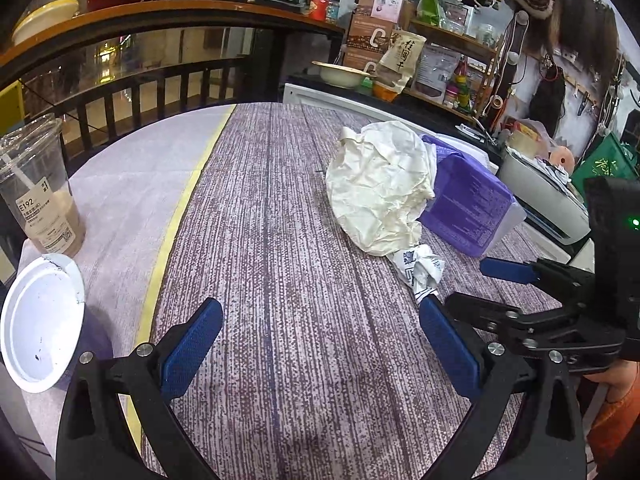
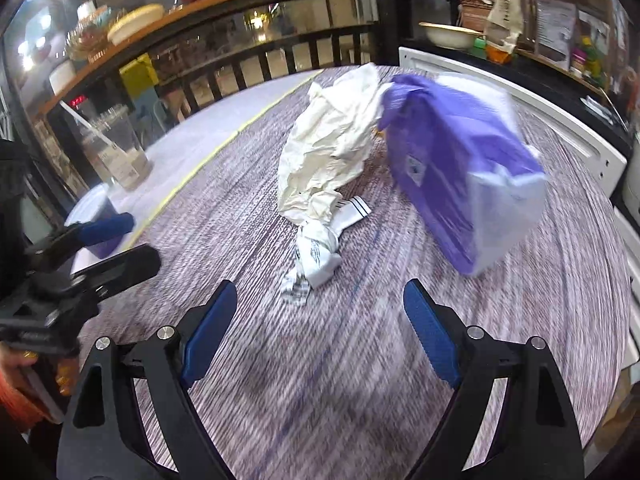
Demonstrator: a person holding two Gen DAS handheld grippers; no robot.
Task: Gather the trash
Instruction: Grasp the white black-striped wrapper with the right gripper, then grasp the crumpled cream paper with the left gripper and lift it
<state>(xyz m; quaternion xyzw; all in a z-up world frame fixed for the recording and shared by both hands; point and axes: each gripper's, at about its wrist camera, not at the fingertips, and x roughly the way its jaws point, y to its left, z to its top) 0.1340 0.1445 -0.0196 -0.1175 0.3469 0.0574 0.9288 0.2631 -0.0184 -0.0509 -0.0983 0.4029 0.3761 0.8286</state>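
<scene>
Cluttered shop shelves and a dark wooden railing (image 1: 132, 80) behind; up front a table (image 1: 280, 280) under a purple-and-white woven cloth with a yellow stripe (image 1: 176, 232) along its pale left border.

Near mid-table, toward the right in the left wrist view: a crumpled cream paper bag (image 1: 380, 188), lying flat. Touching its right side, a purple tissue pack (image 1: 468, 208) in clear wrap, tilted. Just below the bag's near end, a small crumpled white wrapper (image 1: 422, 272) with blue print, touching the bag. Same heap in the right wrist view, blurred: bag (image 2: 328, 152), pack (image 2: 460, 176), wrapper (image 2: 316, 252).

At the left edge: a clear plastic cup (image 1: 40, 184) with a straw, a label and a little brown drink, upright. Just in front of it a white lid (image 1: 40, 320) resting on a purple container.

Left claw (image 1: 320, 354) spread wide, nothing between the blue pads, above bare cloth well short of the trash. Right claw (image 2: 320, 332) also spread wide and empty, pointing at the wrapper, not touching it. Each claw visible at the side of the other's view: right one (image 1: 472, 288) close beside the wrapper, left one (image 2: 132, 240) near the lid.
</scene>
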